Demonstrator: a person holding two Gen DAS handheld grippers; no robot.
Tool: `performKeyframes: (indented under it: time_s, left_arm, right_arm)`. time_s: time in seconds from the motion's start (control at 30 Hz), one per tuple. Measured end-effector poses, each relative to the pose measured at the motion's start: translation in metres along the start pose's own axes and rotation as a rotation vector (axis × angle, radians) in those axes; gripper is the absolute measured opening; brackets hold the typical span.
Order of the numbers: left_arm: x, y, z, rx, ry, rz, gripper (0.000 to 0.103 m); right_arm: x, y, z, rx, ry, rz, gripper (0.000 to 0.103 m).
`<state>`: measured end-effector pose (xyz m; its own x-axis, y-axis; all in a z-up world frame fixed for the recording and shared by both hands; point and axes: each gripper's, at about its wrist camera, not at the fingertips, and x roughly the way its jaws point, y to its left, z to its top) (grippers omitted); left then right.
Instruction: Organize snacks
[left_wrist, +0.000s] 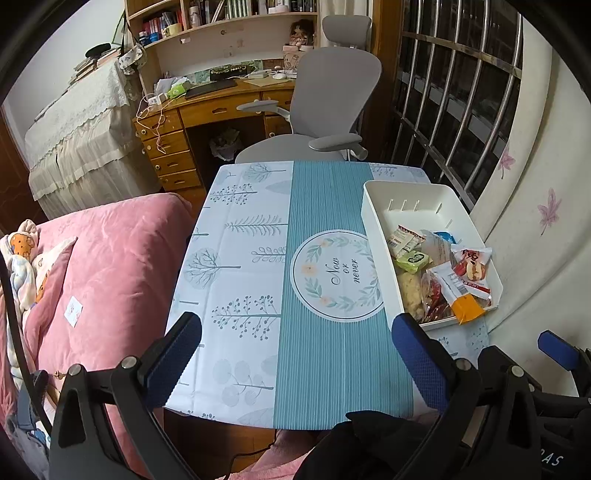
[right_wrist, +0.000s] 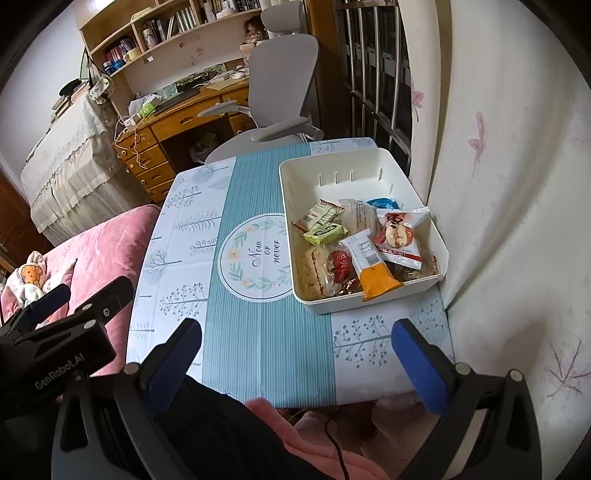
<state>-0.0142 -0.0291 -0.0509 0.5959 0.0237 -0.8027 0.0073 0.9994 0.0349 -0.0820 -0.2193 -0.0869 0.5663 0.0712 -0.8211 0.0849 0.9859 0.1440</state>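
- White tray (right_wrist: 439, 254) on the right side of the table (right_wrist: 266, 332), hard against the curtain (right_wrist: 517, 221); snacks (right_wrist: 354, 243) all heaped in the tray's near half, far half bare.
- Inside, nearest the tray's front wall: orange-ended packet (right_wrist: 371, 264) poking over the rim, pale puffed snack (right_wrist: 312, 271) in clear wrap beside it, red wrappers (right_wrist: 341, 264) between them.
- Further in from that front wall: green packet (right_wrist: 325, 233), apple-picture bag (right_wrist: 397, 230), blue packet (right_wrist: 382, 204) deepest of the pile.
- Left gripper (left_wrist: 295, 354) hanging over the table's near edge, fingers wide apart, nothing between them; tray just beyond its right finger (left_wrist: 417, 358).
- Right gripper (right_wrist: 295, 354) also spread wide and empty, short of the tray's front wall.
- Left-wrist view alone: pink quilt (left_wrist: 110, 266) well left of the tray, in full, with the cartoon-print bedding (left_wrist: 22, 258).
- Right-wrist view alone: whole tray interior and the curtain's leaf prints; also a pink sleeve (right_wrist: 317, 439) and cable (right_wrist: 332, 432) low in front.
- Both views: grey office chair (right_wrist: 284, 92) and wooden desk (right_wrist: 184, 114) beyond the tray's far end.
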Motion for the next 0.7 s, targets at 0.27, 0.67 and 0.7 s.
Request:
performKeyframes:
  time_s: [0.27, 0.67, 0.7]
  left_arm:
    - [0.0035, -0.0003, -0.0047, 0.011, 0.011, -0.008, 0.102]
    - [0.0044, -0.0065, -0.0046, 0.033, 0.017, -0.013, 0.102]
    - [0.0047, -0.0068, -0.0049, 0.033, 0.016, -0.012, 0.102]
  right_arm:
    - [0.0020, 0.0003, -0.0049, 0.021, 0.012, -0.007, 0.103]
    - [0.0033, -0.0076, -0.0064, 0.050, 0.029, -0.012, 0.103]
    - [0.0035, -0.0076, -0.0065, 0.049, 0.030, -0.012, 0.103]
